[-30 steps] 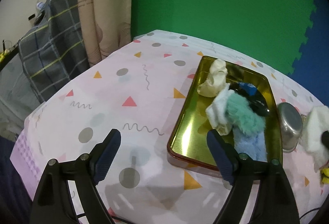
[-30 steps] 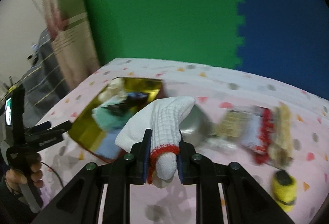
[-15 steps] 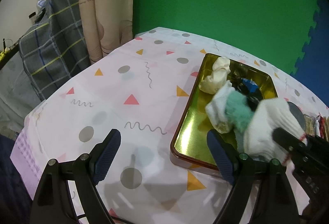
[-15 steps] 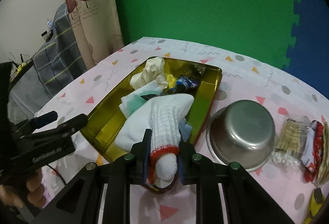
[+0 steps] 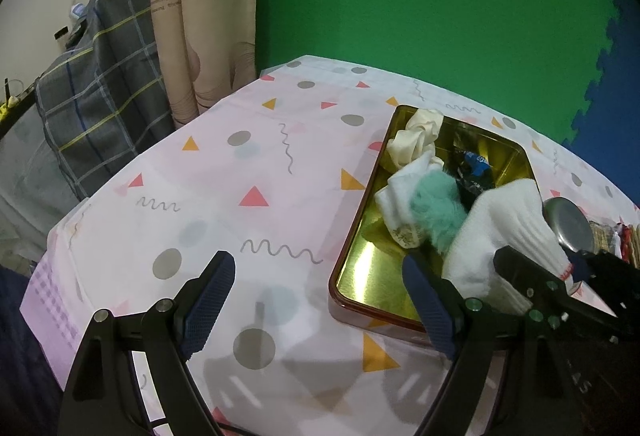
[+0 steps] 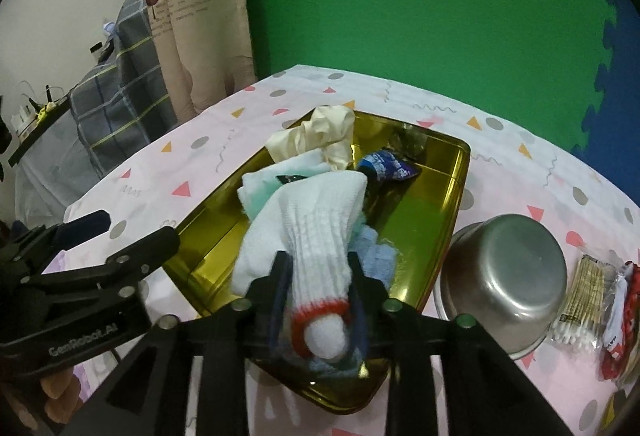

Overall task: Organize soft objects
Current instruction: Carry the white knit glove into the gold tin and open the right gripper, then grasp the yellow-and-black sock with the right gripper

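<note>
The white glove [image 6: 316, 236] with a red cuff lay over the pile of soft things in the gold tray [image 6: 432, 220], its cuff end between the fingers of the right gripper [image 6: 318, 272], whose jaws had just been opening and stood slack beside it. The left gripper [image 5: 316, 296] hovered wide and empty over the patterned tablecloth [image 5: 240, 164], just beside the tray, with a steel bowl [image 6: 508, 276] on the tray's far side.

patterned table [image 5: 256, 172], gold tray [image 6: 452, 204], steel bowl [image 6: 508, 268]
</note>
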Motion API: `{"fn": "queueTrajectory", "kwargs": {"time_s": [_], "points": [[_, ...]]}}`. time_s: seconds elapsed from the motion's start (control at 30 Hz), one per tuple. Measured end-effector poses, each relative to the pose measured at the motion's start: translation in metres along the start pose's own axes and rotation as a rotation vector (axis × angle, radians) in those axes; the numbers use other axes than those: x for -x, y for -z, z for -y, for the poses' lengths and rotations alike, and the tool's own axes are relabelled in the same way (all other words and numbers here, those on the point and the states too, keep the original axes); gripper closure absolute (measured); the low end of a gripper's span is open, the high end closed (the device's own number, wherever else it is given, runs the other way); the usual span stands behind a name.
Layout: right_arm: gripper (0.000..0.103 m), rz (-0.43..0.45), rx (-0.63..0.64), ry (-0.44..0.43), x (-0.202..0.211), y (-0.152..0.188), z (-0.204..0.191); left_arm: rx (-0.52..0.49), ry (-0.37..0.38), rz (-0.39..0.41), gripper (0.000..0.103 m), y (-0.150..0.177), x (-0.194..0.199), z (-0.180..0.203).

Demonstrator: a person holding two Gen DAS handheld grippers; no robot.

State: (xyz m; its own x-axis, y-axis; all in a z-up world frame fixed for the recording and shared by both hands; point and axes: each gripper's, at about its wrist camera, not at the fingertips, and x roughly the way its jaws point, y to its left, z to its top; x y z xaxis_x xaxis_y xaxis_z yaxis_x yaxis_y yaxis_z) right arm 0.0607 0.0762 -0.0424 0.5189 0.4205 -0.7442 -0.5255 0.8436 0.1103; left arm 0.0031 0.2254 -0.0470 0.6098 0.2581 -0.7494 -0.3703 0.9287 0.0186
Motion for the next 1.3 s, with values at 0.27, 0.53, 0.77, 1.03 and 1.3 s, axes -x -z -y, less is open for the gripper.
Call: {"fn": "queueTrajectory", "kwargs": {"time_s": [0.27,0.53,0.77,1.03,1.3], "points": [[0.047,0.043,-0.004,0.017,0.023,0.001,0.003,-0.012,0.009,0.011,0.02,0.001,0.002,0.003],[0.047,0.082,-0.07,0.05,0.061,0.015,0.031,-0.014,0.005,0.007,0.02,0.0,0.002,0.003],[0.047,0.079,-0.153,0.149,0.094,0.045,0.082,-0.025,0.0,0.013,0.019,0.001,0.002,0.004],[0.047,0.058,-0.25,0.328,0.135,0.093,0.155,-0.046,-0.011,0.02,0.019,0.002,0.003,0.008],[0.047,0.004,-0.364,0.473,0.163,0.15,0.22,-0.081,-0.018,0.031,0.019,0.004,0.006,0.015]]}}
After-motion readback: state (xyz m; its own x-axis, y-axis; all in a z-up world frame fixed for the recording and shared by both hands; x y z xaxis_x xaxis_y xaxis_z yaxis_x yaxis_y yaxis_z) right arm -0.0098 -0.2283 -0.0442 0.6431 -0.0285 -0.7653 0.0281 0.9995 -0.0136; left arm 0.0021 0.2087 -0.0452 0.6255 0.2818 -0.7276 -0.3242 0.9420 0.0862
